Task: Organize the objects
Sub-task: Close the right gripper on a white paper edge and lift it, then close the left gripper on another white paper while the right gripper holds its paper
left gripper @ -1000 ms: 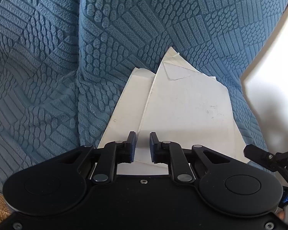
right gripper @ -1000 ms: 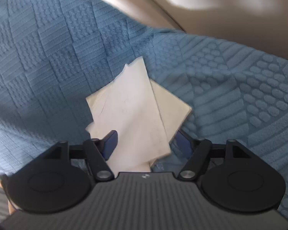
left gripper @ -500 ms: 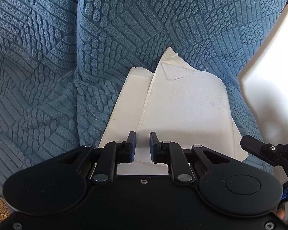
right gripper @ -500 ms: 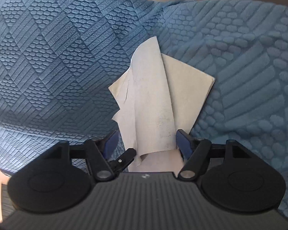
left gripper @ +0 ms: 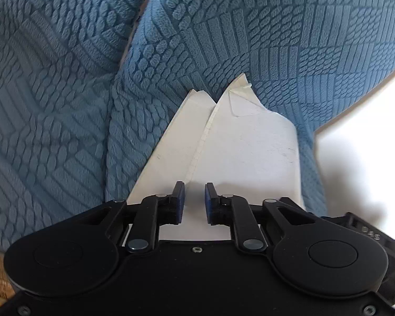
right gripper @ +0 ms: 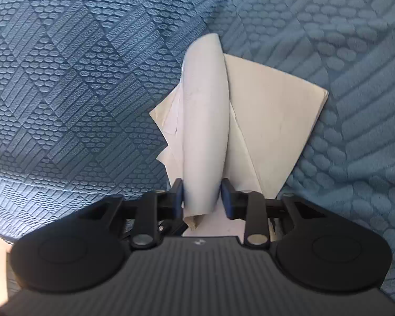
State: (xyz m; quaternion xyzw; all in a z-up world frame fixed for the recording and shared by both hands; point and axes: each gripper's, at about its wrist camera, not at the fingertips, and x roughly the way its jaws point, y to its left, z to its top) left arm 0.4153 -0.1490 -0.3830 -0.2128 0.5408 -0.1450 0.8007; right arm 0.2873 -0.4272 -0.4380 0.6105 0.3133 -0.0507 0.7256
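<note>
Closing our right gripper [right gripper: 201,197] around a curled white sheet [right gripper: 206,131], we have the paper between the narrowing jaws, its left pad touching the curl while a gap shows at the right. Our left gripper [left gripper: 194,200] hovers over the flat white paper [left gripper: 239,152] with its jaws narrow and opening slightly, nothing pinched between them. Beyond both, the papers lie on a blue textured cover [left gripper: 65,105].
</note>
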